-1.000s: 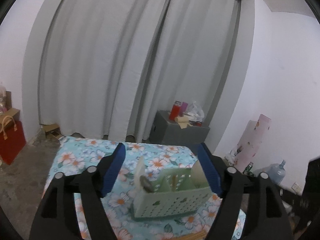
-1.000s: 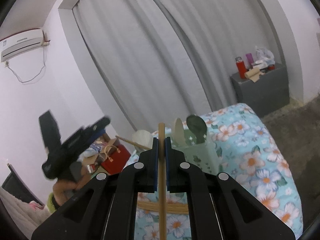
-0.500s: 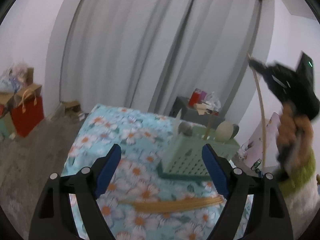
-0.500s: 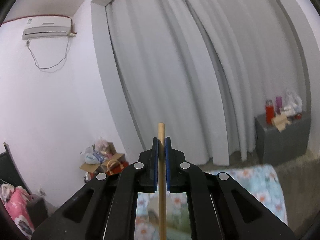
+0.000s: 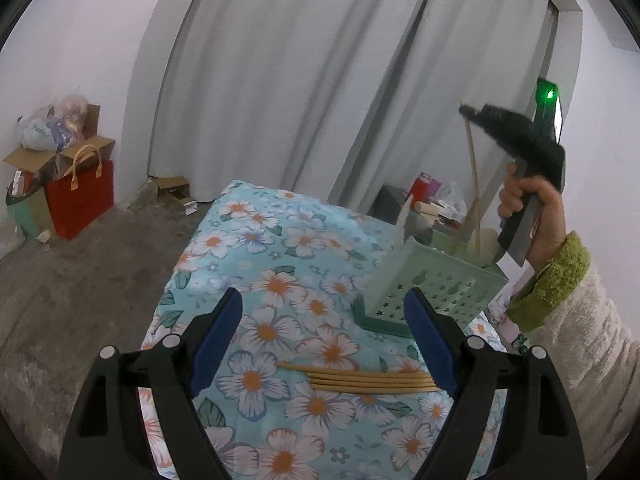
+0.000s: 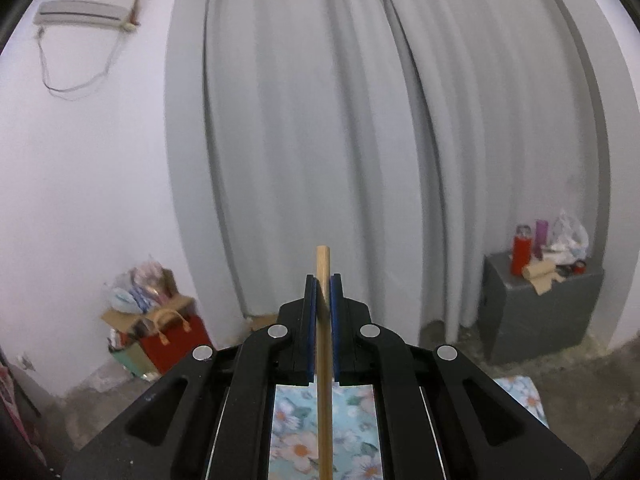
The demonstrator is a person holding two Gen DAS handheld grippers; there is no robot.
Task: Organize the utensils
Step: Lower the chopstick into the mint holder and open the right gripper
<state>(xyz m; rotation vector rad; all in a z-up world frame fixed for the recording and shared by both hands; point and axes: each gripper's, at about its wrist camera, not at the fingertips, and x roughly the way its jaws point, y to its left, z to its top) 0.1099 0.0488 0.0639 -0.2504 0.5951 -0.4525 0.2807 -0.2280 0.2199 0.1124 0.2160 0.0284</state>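
Your right gripper (image 6: 323, 292) is clamped tight on one chopstick (image 6: 323, 360), which runs straight up the middle of the right wrist view, tip poking just above the blue pads. From the left wrist view, at right of frame, that same stick hangs down from the gripper with its lower end over or just inside the green utensil basket (image 5: 436, 284); whether the tip has entered a compartment you cannot tell.

Step in hand, as judged: dropping this chopstick into the basket. Next move calls for keeping the stick near upright, lowering it into a compartment beside the spoons already standing there, then letting the jaws part.

Your left gripper (image 5: 320, 344) stands wide apart and holds nothing; its jaws have just been opening a little further. It points down at the floral cloth (image 5: 256, 240).

The remaining chopsticks (image 5: 360, 379), a small bundle, lie flat on the cloth at lower centre of that frame, crosswise between the two blue pads, with their right ends just beside the right pad. The basket sits beyond them, toward right of centre.
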